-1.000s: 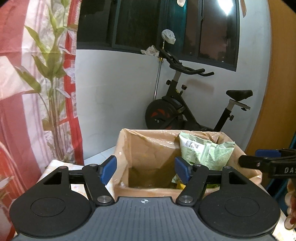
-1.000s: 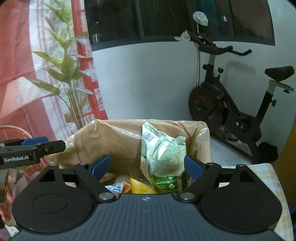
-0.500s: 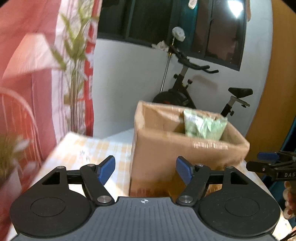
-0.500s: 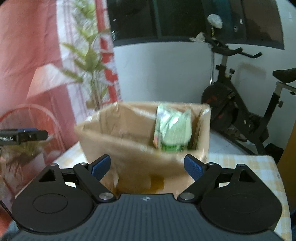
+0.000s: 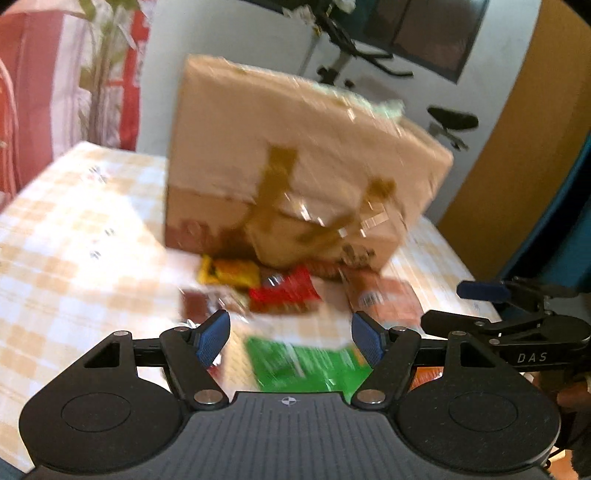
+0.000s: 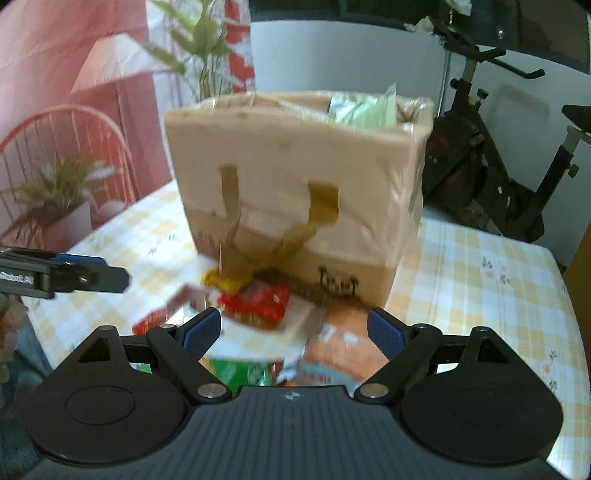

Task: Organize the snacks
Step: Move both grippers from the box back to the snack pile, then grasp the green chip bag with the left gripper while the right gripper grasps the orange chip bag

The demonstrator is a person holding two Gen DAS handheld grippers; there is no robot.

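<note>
Left wrist view: hovering over snack packets (image 5: 280,295) lying loose on the checked surface (image 5: 74,229) before the paper bag (image 5: 295,166), left hand-held gripper (image 5: 291,338) wide, holding nothing. Right hand-held gripper (image 6: 293,328) likewise gaping, empty (blurred). Likely choosing a packet; next needing lowering, straddling, closing.

A black exercise bike (image 6: 491,162) is standing against a white wall (image 6: 332,55) under dark windows (image 6: 369,9). A red wire chair (image 6: 70,147) and pink curtains (image 5: 33,92) are flanking the yellow-checked tablecloth (image 6: 480,280).
</note>
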